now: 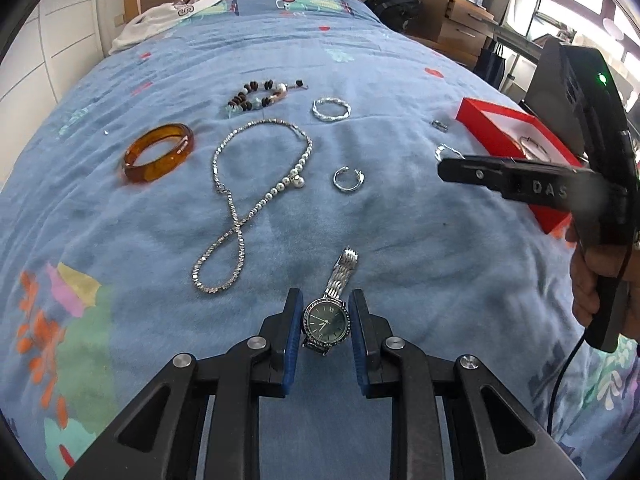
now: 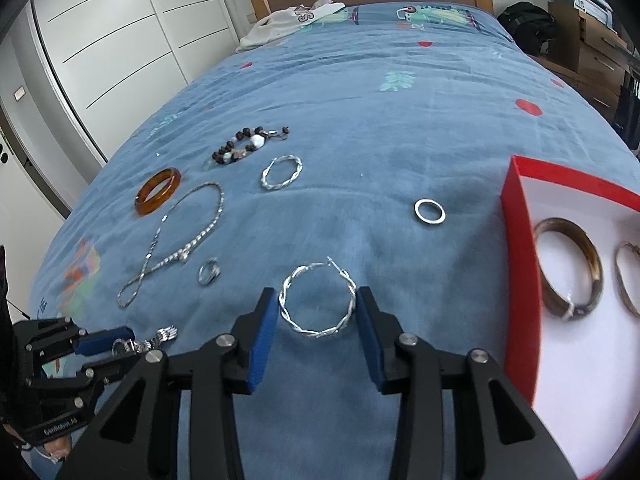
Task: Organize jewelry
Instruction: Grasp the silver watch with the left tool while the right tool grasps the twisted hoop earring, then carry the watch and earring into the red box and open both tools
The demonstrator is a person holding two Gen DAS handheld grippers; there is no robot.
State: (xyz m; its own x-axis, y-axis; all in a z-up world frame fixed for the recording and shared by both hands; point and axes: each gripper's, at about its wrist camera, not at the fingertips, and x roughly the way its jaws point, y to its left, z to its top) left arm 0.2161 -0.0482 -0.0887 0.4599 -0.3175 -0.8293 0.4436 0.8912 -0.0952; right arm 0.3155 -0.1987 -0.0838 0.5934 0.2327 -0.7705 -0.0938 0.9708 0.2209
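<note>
Jewelry lies on a blue bedspread. My left gripper (image 1: pixel 325 320) is open with its blue pads on either side of a silver watch (image 1: pixel 326 322) with a dark dial, not gripping it. My right gripper (image 2: pixel 318 320) is open around a twisted silver hoop (image 2: pixel 318 304) that lies flat on the bed. A red box (image 2: pixel 520 264) with a white inside stands at the right and holds a dark bangle (image 2: pixel 568 268) and a thin bangle (image 2: pixel 628 280).
Also on the bed are an amber bangle (image 1: pixel 158 152), a silver necklace (image 1: pixel 240 200), a beaded bracelet (image 1: pixel 260 94), a second twisted hoop (image 1: pixel 331 109), an open ring (image 1: pixel 348 179) and a plain ring (image 2: pixel 429 211). A white garment (image 1: pixel 160 20) lies by the headboard.
</note>
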